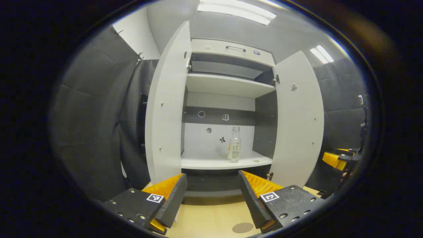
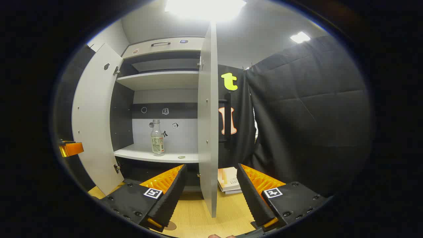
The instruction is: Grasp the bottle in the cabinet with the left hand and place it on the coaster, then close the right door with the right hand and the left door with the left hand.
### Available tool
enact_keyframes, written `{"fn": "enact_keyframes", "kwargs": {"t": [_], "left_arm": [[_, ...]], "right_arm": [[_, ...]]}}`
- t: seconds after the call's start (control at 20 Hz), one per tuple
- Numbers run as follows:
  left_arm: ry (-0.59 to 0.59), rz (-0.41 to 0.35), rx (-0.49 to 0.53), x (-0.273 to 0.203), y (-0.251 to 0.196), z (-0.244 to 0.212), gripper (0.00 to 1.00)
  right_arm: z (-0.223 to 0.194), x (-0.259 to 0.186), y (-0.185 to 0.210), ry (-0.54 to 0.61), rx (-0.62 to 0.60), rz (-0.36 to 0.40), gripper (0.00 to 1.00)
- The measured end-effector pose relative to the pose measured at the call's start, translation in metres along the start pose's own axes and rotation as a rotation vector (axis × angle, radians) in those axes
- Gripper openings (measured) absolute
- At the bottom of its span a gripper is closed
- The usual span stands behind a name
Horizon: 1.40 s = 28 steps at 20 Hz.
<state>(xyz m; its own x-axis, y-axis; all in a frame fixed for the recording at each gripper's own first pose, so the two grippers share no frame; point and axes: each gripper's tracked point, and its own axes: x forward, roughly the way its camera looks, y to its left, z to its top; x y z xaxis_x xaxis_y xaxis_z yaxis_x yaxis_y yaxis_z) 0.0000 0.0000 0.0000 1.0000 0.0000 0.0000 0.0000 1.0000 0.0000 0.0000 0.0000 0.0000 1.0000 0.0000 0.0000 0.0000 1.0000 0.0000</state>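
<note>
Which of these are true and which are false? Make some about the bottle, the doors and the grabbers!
1. The bottle stands upright on the cabinet's lower shelf. True.
2. Both cabinet doors are shut. False: the left door and right door stand open.
3. The left gripper holds the bottle. False: it is open, short of the cabinet.
4. The right gripper is open. True.

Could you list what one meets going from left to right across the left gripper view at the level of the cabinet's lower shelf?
Black booth cloth → open left door → bottle on the lower shelf → open right door → the other gripper at the far right edge.
</note>
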Motion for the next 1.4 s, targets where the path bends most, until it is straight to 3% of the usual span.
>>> {"fn": "enact_keyframes", "kwargs": {"t": [0.75, 0.85, 1.4], "left_arm": [[0.029, -0.049, 0.022, 0.019, -0.02, -0.011, 0.89], [0.034, -0.058, 0.011, 0.026, -0.024, -0.012, 0.89], [0.044, -0.145, -0.007, 0.143, -0.054, 0.017, 0.92]], "right_arm": [[-0.012, 0.002, -0.02, 0.034, 0.041, -0.056, 0.92], [-0.012, 0.001, -0.028, 0.036, 0.038, -0.076, 0.95], [0.001, 0.006, -0.113, 0.041, 0.043, -0.313, 0.92]]}}
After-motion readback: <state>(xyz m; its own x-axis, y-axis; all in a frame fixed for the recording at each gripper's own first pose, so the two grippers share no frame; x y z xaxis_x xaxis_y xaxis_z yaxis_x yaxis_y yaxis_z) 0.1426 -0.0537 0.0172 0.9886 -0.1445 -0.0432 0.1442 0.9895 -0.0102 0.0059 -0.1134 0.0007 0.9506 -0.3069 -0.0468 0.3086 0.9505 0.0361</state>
